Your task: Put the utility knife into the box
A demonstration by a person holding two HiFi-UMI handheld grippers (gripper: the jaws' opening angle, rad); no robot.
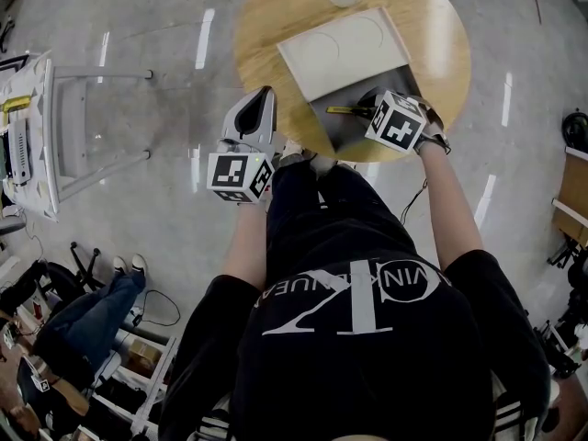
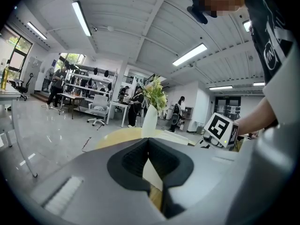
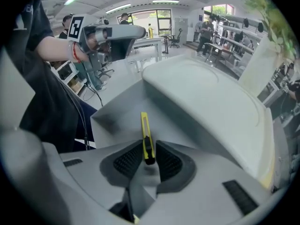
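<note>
Fingers (image 3: 125, 162) of the right gripper (image 1: 366, 110) are closed on the utility knife (image 3: 145, 128). They pinch its black end, and the yellow body points straight away from the gripper. The knife is held over the open grey box (image 1: 338, 134), low above the bottom; if it touches the bottom I cannot tell. This box stands at the near edge of the round wooden bench (image 1: 276, 16), a little to the right of the middle. A white lid (image 1: 344, 53) meets the far side of the box and reaches toward the centre of the bench, with two round shapes pressed into its surface. At the far edge of the bench stands a white vase (image 2: 149, 123) with green leaves.

The left gripper (image 1: 265, 95) holds nothing. Its fingers (image 2: 133, 159) are closed with the tips touching each other, and only a narrow wedge of gap shows lower between the pads. It hovers at the near left edge of the bench, the tip just over the wooden rim and the marker cube over the grey floor (image 1: 165, 62), apart from the box.

The person wears a black shirt (image 1: 367, 356) with white print. At the lower left of the head view another person sits on the floor side in blue jeans (image 1: 92, 310).
</note>
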